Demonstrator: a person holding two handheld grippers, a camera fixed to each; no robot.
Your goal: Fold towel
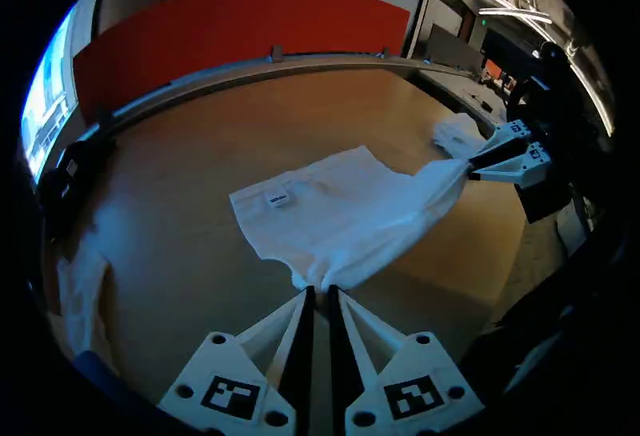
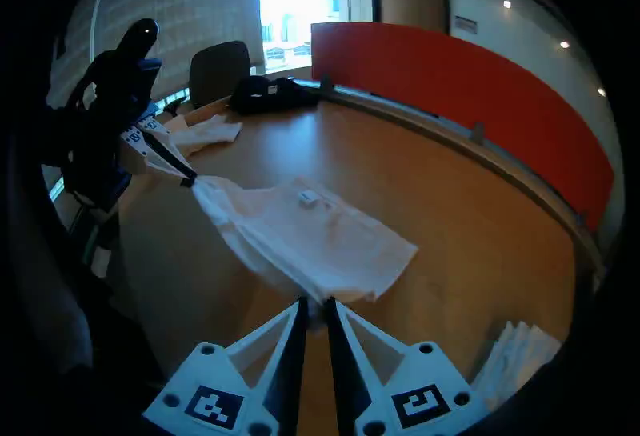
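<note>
Tabletop [image 1: 184, 156]: broad, wooden. Towel [image 1: 344, 212] lay mid-tabletop. I judged it thin, limp and light, likely to sag and drag, so the corners were the places to hold. Left gripper [image 1: 318, 296], at 6 o'clock in the left gripper view, was clenched on one near corner. Right gripper [image 2: 314, 308] pinched the other, visible at 3 o'clock. I could not see the cloth inside either pinch. Small tag [image 1: 277, 198]: unreadable.
</note>
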